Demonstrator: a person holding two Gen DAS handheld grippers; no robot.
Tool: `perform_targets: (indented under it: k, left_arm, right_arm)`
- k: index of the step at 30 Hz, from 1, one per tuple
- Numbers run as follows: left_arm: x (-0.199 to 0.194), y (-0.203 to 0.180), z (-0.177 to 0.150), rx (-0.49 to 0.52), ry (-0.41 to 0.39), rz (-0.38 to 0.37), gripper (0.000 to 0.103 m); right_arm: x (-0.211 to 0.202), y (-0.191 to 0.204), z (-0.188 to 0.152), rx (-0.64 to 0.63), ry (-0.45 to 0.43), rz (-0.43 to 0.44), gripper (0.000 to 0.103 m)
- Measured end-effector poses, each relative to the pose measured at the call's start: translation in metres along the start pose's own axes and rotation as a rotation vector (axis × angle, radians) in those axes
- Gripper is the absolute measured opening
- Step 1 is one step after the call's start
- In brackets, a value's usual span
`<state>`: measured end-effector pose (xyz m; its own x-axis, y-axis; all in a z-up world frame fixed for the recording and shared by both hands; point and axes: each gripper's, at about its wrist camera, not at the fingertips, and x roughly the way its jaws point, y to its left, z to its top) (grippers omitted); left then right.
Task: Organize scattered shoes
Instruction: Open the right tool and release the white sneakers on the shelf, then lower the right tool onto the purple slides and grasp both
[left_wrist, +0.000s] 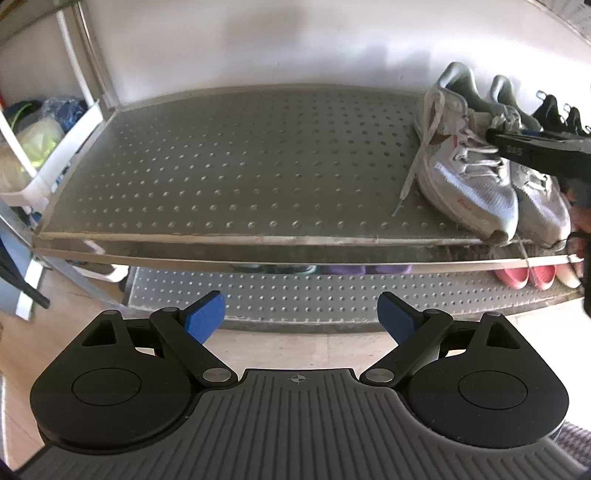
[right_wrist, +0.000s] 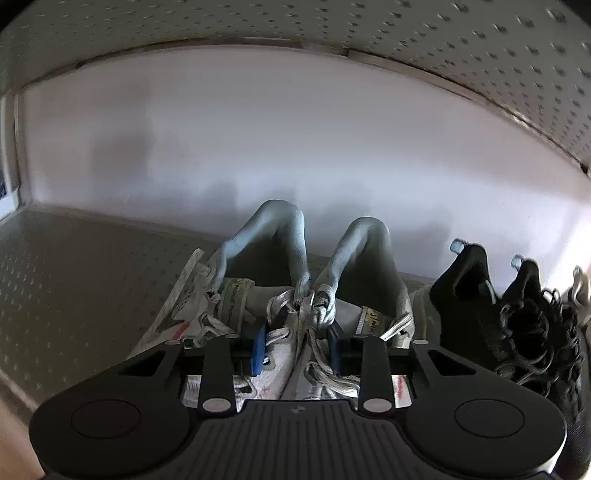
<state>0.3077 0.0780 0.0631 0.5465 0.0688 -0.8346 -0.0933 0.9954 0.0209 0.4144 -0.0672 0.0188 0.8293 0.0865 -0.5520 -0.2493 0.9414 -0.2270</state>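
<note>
Start from the top shelf (left_wrist: 221, 166). On its right end you see two sneakers (left_wrist: 469, 166) standing side by side, toes toward the front edge and heels toward the wall. Right of them on the same shelf stand two dark shoes (right_wrist: 480, 314). The left part of that shelf is bare. Under it lies the lower shelf (left_wrist: 295, 295), with slippers (left_wrist: 524, 277) at its right end. A basket (left_wrist: 55, 155) stands left of the top shelf.

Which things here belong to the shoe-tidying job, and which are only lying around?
Belongs to the job:
- pair of white sneakers, inner sides pinched together in the right claw
- black shoes beside them
- pink shoes on the lower shelf
- shoe rack shelf
- left claw, open and empty

Lying about:
- white basket with bags, left of the rack
</note>
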Motion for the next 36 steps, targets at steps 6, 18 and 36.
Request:
perform_targets:
  k: [6,18,36]
  left_arm:
    - [-0.005,0.014,-0.001,-0.011,-0.009,0.012,0.093]
    - [-0.016,0.063,-0.004,0.026,0.029,0.093,0.093]
    - [-0.044,0.084,-0.022,0.034,0.054,0.041,0.093]
  right_arm:
    - [-0.002,-0.01,-0.001,-0.089,0.026,0.027,0.029]
    - [-0.101,-0.029,-0.024,0.286,-0.083,0.108,0.083]
    - [-0.009,0.116,-0.249,0.27,0.913,0.276,0.076]
